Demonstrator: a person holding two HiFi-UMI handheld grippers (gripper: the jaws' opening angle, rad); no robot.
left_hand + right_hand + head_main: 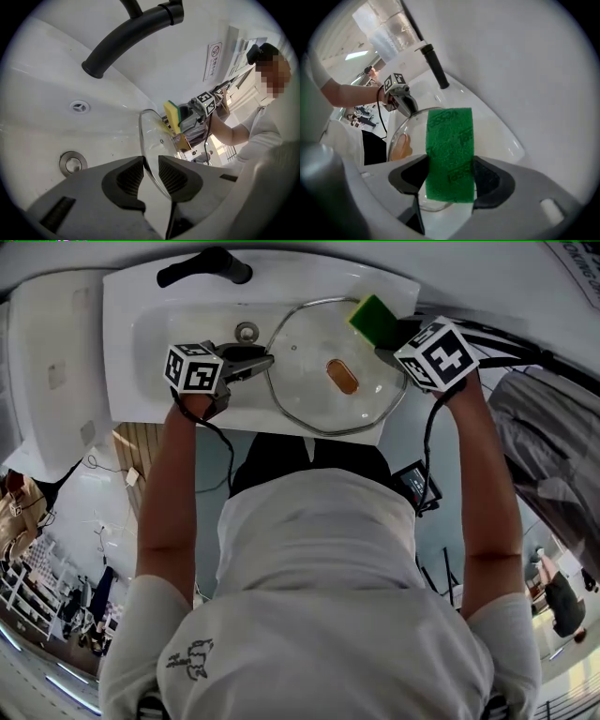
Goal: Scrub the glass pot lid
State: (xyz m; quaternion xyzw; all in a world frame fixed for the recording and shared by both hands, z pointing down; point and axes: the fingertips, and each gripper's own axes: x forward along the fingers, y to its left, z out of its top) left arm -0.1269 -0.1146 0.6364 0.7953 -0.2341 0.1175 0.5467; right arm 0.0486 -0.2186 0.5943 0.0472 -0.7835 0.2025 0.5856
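- The glass pot lid is clear and round with a metal rim and an amber oval handle at its centre. It is held tilted over the white sink basin.
- The left gripper has its jaws clamped on the lid's rim at 9 o'clock.
- The right gripper has its jaws clamped on a green-and-yellow sponge, at the lid's 1 o'clock rim.
- The lid's 6 o'clock rim reaches the basin's front edge.
- The drain sits at 10 o'clock and the black faucet at 11 o'clock, with bare basin beyond.
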